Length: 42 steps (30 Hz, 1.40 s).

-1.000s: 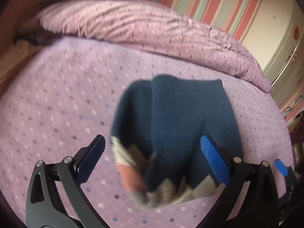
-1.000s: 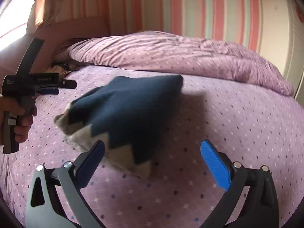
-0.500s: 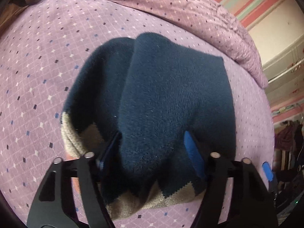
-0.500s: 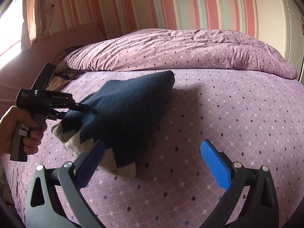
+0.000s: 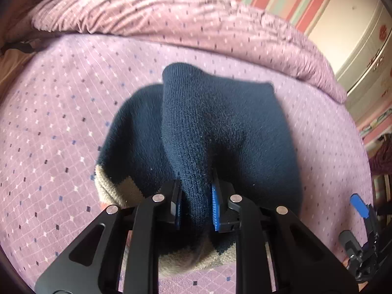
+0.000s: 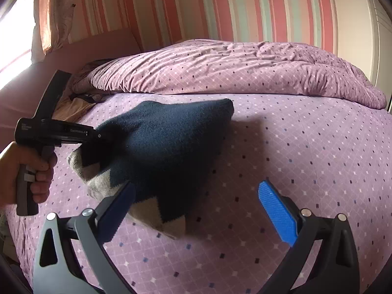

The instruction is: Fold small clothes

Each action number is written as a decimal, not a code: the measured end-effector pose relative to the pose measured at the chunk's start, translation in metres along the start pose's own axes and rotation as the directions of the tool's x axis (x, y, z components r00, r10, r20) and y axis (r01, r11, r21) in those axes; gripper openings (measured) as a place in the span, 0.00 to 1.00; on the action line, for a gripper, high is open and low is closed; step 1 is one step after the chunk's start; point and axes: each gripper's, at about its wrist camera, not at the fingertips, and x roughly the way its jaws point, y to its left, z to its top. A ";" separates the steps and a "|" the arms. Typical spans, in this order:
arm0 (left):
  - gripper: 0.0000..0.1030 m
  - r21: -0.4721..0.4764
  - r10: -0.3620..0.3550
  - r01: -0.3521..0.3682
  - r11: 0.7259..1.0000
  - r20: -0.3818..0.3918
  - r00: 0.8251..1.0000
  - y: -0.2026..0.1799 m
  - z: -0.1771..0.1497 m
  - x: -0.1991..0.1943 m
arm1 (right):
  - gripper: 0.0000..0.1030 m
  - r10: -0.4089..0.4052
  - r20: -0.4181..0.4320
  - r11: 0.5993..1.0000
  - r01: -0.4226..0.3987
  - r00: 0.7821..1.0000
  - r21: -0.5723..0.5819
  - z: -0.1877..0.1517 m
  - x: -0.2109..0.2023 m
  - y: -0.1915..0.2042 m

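A small dark navy knitted garment with a beige zigzag hem (image 6: 166,147) is seen lying on the purple diamond-patterned bedsheet (image 6: 306,159), its long axis running from that hem away towards the rumpled purple duvet (image 6: 232,71). A raised fold near the hem is pinched between the closed fingers of the left gripper (image 5: 196,205), probably through more than one layer. The right gripper (image 6: 196,203) is held spread wide and empty just beside the hem's near corner, with nothing standing between.

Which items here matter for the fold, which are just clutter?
Job:
- navy sweater, pinched in left hand-held gripper
- right hand-held gripper, open beside it
- bedsheet, the work surface

Lying about:
- duvet
- dresser
- curtain
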 end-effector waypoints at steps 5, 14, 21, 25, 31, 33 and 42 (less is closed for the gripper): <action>0.16 -0.007 0.049 -0.049 0.999 0.061 0.997 0.007 -0.011 -0.028 | 0.98 0.019 0.017 0.999 -0.018 1.000 -0.038 0.015 -0.001 0.022; 0.17 -0.023 0.115 -0.114 0.993 0.049 0.992 0.042 -0.049 0.000 | 0.98 -0.107 -0.052 0.980 0.096 0.993 -0.176 0.018 0.049 0.069; 0.51 -0.013 0.151 -0.150 0.989 0.107 0.983 0.045 -0.057 0.003 | 0.98 -0.235 -0.158 0.947 0.189 0.959 -0.259 -0.018 0.085 0.063; 0.64 -0.005 0.166 -0.167 0.986 0.133 0.977 0.048 -0.062 0.002 | 0.98 -0.222 -0.186 0.957 0.176 0.957 -0.233 -0.030 0.095 0.054; 0.76 -0.047 0.193 -0.188 0.981 0.153 0.969 0.056 -0.070 -0.003 | 0.98 -0.263 -0.204 0.942 0.205 0.943 -0.266 -0.032 0.106 0.060; 0.76 -0.057 0.195 -0.188 0.981 0.162 0.967 0.055 -0.070 -0.008 | 0.98 -0.261 -0.212 0.944 0.203 0.942 -0.258 -0.030 0.104 0.059; 0.77 0.006 0.227 -0.233 0.972 0.201 0.953 0.056 -0.078 -0.021 | 0.98 -0.205 -0.150 0.978 0.196 0.967 -0.076 0.025 0.071 0.022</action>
